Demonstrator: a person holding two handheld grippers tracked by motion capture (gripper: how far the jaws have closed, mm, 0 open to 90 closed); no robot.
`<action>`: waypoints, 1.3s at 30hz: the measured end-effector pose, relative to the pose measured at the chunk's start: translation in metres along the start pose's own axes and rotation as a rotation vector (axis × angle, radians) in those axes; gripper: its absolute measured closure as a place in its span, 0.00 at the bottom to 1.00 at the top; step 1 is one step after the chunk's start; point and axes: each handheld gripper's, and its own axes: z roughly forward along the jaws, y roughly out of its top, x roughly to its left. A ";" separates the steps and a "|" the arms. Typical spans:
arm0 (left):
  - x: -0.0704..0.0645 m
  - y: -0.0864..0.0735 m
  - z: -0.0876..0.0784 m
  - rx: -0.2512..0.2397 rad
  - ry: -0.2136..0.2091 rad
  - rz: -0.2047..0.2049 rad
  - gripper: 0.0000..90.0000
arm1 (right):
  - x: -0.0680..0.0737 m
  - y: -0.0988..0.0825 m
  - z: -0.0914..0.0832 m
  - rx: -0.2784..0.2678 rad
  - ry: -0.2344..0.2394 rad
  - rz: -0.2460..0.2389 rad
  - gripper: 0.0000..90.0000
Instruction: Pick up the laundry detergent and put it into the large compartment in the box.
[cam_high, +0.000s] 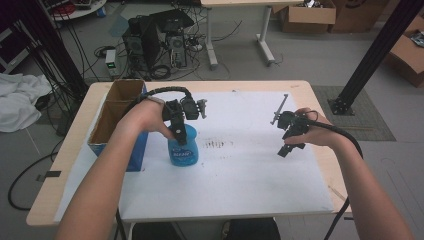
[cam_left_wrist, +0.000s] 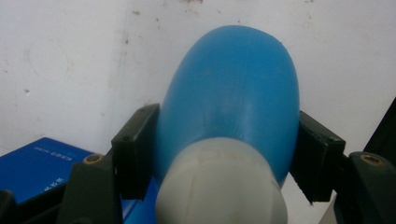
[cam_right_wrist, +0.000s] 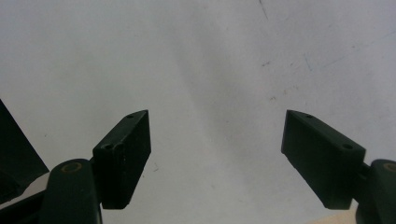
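I'm working in what looks like a lab or workshop: beyond my table's (cam_high: 320, 107) far edge, desktop computer towers (cam_high: 155, 42) sit on the bare floor amid tangled cables (cam_high: 75, 55), with cardboard boxes (cam_high: 307, 15) and black framing struts (cam_high: 377, 47).

A blue plastic bottle (cam_high: 183, 149) with a white cap and a printed label stood upright on the table's white sheet (cam_high: 250, 170), toward its left edge, just beside the cardboard box (cam_high: 116, 112).
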 end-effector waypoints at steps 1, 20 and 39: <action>0.000 0.000 0.000 -0.001 0.003 0.002 0.39 | 0.000 0.000 0.000 0.002 -0.003 0.001 0.27; 0.006 0.004 -0.003 0.024 -0.049 -0.075 0.40 | 0.001 -0.003 -0.003 -0.012 -0.007 -0.003 0.27; 0.031 -0.016 -0.085 -0.007 0.000 -0.498 0.41 | 0.002 -0.001 -0.013 -0.026 -0.018 -0.007 0.27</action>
